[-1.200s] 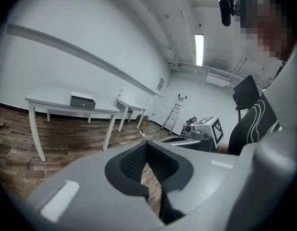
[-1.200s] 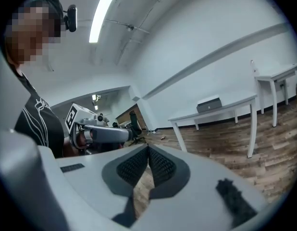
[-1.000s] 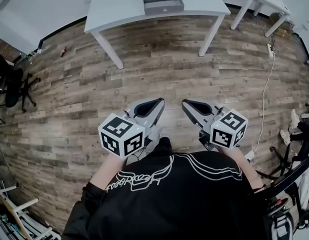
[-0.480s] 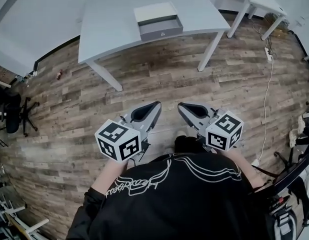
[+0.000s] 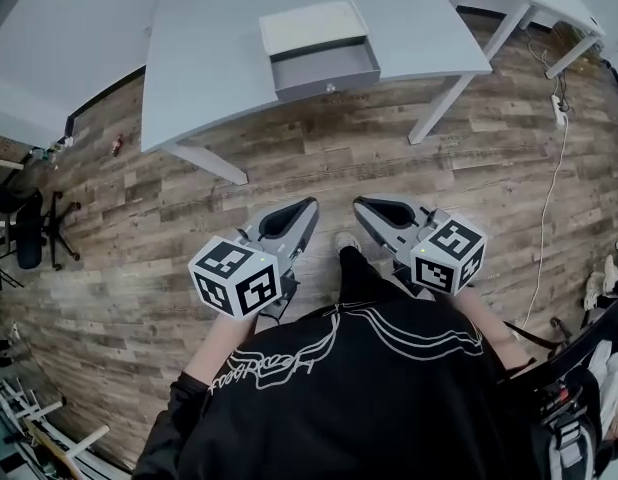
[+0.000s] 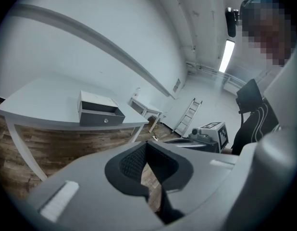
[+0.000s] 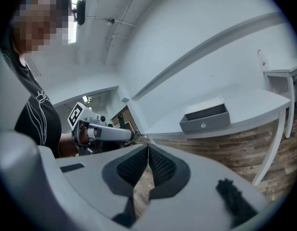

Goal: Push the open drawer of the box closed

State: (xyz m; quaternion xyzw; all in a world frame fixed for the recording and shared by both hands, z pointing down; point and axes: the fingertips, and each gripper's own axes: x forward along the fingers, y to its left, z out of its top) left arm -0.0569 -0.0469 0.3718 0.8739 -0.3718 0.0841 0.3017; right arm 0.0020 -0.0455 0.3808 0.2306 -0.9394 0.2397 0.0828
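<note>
Jaws are pressed together and empty on both the left gripper (image 5: 310, 205) and right gripper (image 5: 360, 205), above a wood-plank floor (image 5: 139, 218). Ahead, a grey table (image 5: 209, 58) holds the box (image 5: 311, 26), its drawer (image 5: 327, 71) open

Grey box (image 5: 311, 30), drawer (image 5: 325, 69) pulled open

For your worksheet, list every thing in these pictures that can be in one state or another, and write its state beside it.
drawer: open, pulled out of the box toward the table's front edge
box: sitting on the table, untouched
left gripper: shut, empty, over the floor short of the table
right gripper: shut, empty, over the floor short of the table
</note>
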